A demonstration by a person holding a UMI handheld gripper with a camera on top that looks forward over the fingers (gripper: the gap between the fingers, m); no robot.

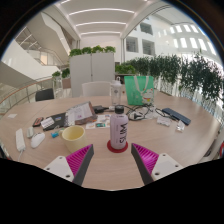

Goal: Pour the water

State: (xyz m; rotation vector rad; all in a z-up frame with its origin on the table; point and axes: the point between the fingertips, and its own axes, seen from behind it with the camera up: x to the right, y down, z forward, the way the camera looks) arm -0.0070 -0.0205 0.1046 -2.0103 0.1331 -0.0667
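A clear bottle (119,128) with a pink cap and pink lettering stands upright on a red coaster (118,148) on the wooden table (110,170). My gripper (112,160) is open, its two magenta pads (80,159) spread wide. The bottle stands just ahead of the fingers, roughly midway between them, with clear gaps at both sides. A yellow cup (73,135) sits to the left of the bottle, a little farther back. Nothing is held.
Papers and small items (70,116) lie at the left of the table, a blue notebook (176,116) and cables at the right. Green chairs (136,84) and potted plants (185,72) stand beyond the table, with a white cabinet (92,68) behind.
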